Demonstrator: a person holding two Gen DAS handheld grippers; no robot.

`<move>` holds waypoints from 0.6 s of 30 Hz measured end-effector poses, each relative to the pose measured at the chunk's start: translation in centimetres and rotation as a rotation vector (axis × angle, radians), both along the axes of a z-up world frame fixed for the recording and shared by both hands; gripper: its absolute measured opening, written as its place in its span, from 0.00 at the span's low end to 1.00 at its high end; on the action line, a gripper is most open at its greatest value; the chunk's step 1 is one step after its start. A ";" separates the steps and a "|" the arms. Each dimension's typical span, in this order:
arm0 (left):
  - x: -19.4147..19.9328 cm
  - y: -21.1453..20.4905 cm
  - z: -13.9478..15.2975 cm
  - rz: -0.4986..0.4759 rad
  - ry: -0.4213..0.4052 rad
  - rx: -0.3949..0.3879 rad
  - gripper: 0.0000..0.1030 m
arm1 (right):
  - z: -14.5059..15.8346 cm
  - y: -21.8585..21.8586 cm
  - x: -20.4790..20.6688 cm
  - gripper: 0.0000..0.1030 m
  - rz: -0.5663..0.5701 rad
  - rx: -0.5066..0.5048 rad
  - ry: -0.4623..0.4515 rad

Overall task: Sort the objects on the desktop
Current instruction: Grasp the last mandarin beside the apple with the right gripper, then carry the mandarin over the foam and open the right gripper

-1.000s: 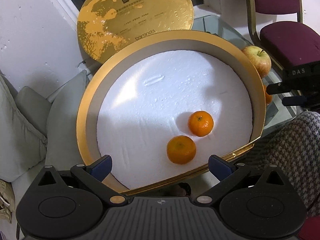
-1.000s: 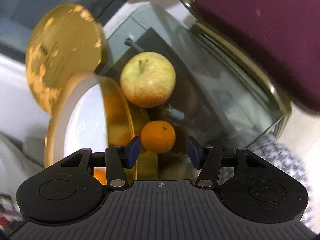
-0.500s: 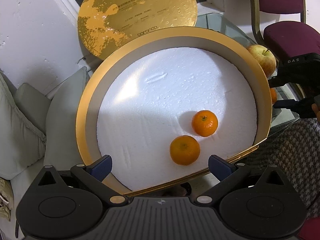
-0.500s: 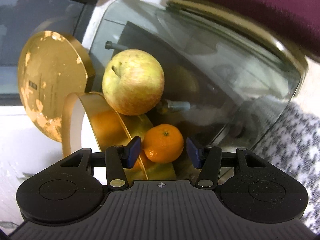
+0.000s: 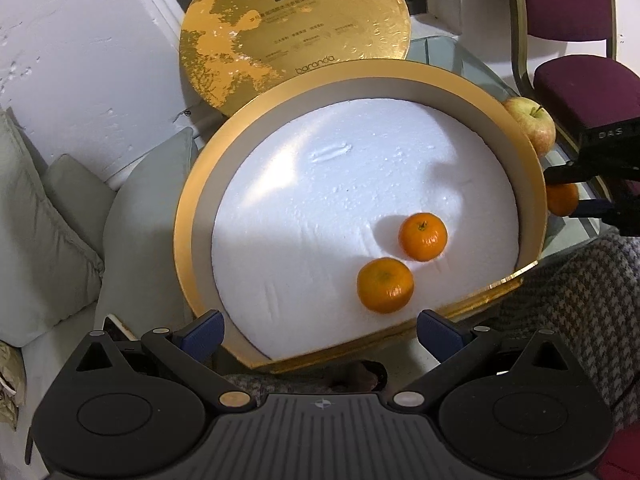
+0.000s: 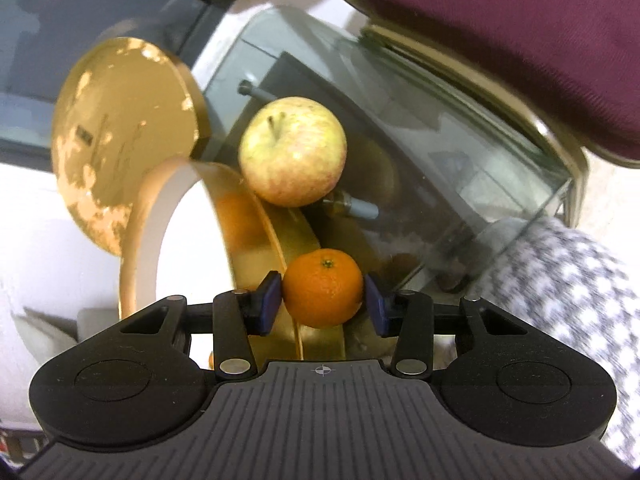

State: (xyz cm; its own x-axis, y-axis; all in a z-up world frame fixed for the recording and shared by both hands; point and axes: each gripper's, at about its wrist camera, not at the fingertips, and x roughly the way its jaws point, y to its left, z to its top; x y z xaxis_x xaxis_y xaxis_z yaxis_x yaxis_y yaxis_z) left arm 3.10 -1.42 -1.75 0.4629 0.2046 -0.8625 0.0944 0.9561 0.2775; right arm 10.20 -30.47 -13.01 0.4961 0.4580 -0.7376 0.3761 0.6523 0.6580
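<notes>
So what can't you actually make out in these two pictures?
- Left view: most of the third mandarin is behind the gold box rim and the right hand-held gripper.
- Right view: the box's inside is hidden by its wall; whether the pads press the mandarin.
- Lid print: too small.

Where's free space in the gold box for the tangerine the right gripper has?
Most of the white foam floor is bare: the whole stretch from the far rim to the left wall of the round gold box. Crowded only near the right side, where two tangerines sit close together. The right gripper brackets the third tangerine outside the box wall, below the apple.
</notes>
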 end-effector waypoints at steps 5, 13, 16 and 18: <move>-2.0 0.8 -0.2 0.006 -0.002 -0.020 0.99 | 2.9 0.4 -2.8 0.45 0.023 -0.080 -0.049; -3.9 5.3 1.2 0.123 -0.084 -0.117 0.99 | 9.0 4.5 -4.1 0.45 0.153 -0.243 -0.197; -4.1 8.2 1.7 0.209 -0.125 -0.138 0.99 | 10.7 7.9 -3.4 0.45 0.249 -0.297 -0.251; -4.2 10.1 2.0 0.267 -0.150 -0.147 0.99 | 11.4 10.4 -2.8 0.45 0.320 -0.324 -0.276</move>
